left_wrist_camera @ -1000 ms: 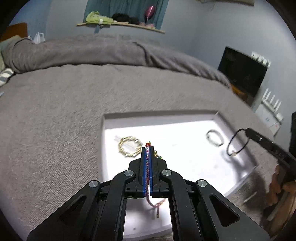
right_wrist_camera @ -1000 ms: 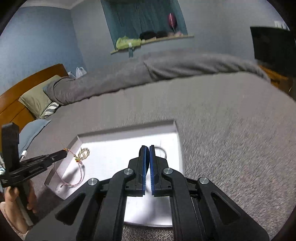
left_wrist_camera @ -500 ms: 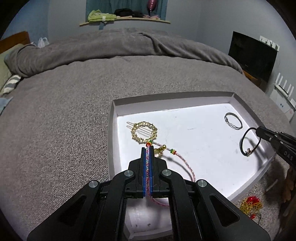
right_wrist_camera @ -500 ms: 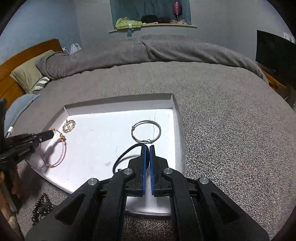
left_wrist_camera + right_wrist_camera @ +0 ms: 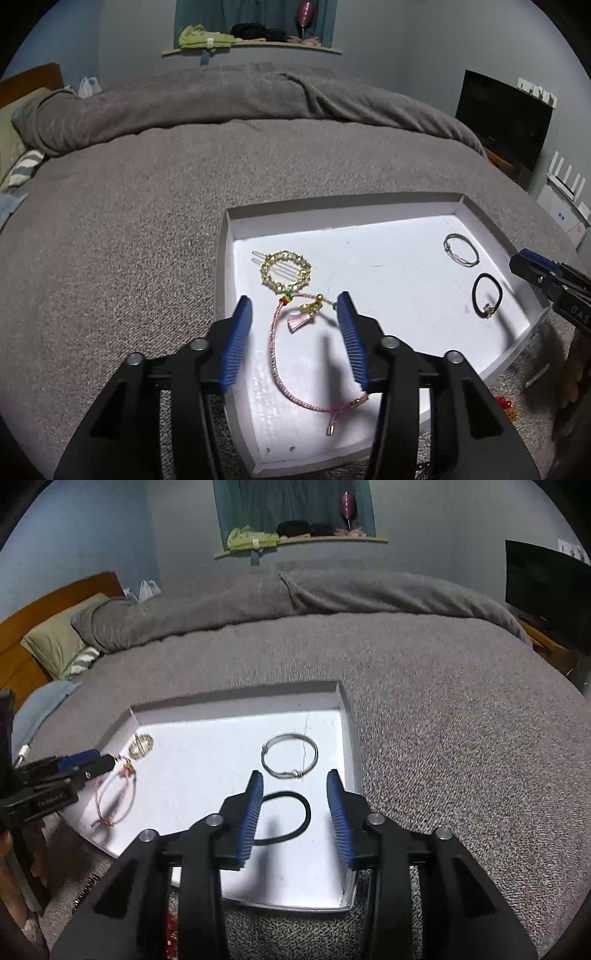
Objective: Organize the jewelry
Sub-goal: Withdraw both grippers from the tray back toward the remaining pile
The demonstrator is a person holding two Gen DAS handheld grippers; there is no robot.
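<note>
A white tray (image 5: 436,212) lies on the grey bed. In it lie a gold ring-shaped hair clip (image 5: 286,271), a pink cord bracelet (image 5: 291,384) with a tassel, a silver bangle (image 5: 461,254) and a black hair tie (image 5: 487,295). My left gripper (image 5: 293,306) is open and empty above the pink bracelet. My right gripper (image 5: 294,781) is open and empty above the black hair tie (image 5: 291,818), with the silver bangle (image 5: 290,755) just beyond. The pink bracelet (image 5: 114,801) and gold clip (image 5: 140,744) show at the tray's left in the right wrist view.
A grey blanket (image 5: 129,229) covers the bed around the tray. Red and gold jewelry (image 5: 504,406) lies on the blanket by the tray's near right corner. Dark beads (image 5: 86,886) lie by the near left corner. A black TV (image 5: 502,122) stands at the right.
Both grippers have opened. The left let the pink bracelet down into the tray, and the right let the black hair tie down into the tray.
</note>
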